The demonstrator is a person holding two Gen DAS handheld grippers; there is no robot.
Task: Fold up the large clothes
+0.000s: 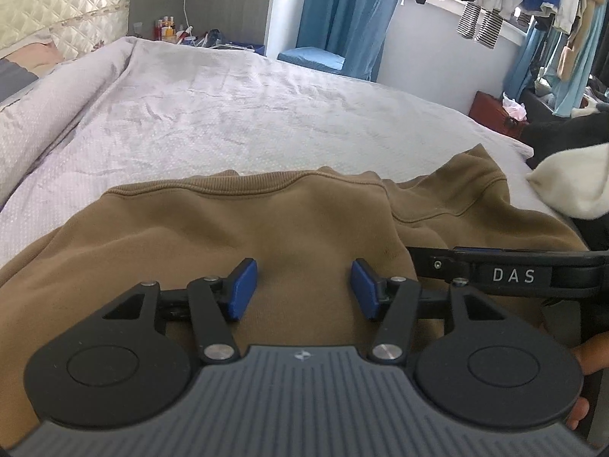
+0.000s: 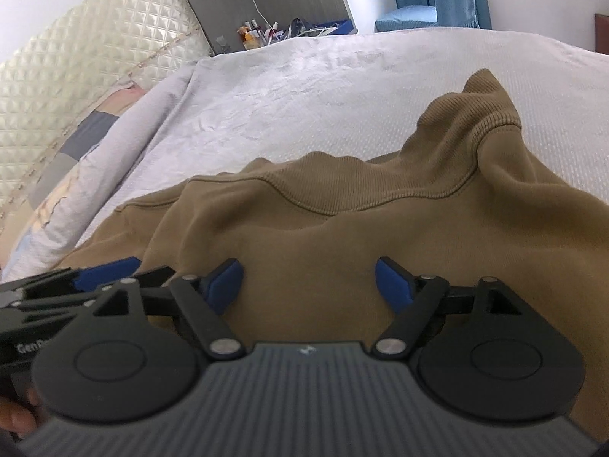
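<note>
Both grippers, left gripper (image 1: 300,289) and right gripper (image 2: 309,285), are hovering open over the brown sweatshirt (image 1: 236,236) on the bed (image 1: 228,114), probably about to pinch its near edge for folding.

Sweatshirt (image 1: 266,224): matt brown knit cloth, ribbed hem. Bed (image 1: 228,106) cover: pale textured fabric. Headboard (image 2: 76,45): glossy quilted padding.

Tan-brown sweatshirt (image 1: 289,221), pale lilac-grey bedspread (image 1: 236,106), blue curtains (image 1: 335,3), cream quilted headboard (image 2: 76,49), blue-padded black left hand-held gripper (image 1: 300,289)

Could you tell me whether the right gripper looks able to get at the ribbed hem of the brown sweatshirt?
Probably yes: the right gripper is open over the sweatshirt, and nothing lies between it and the hem.
</note>
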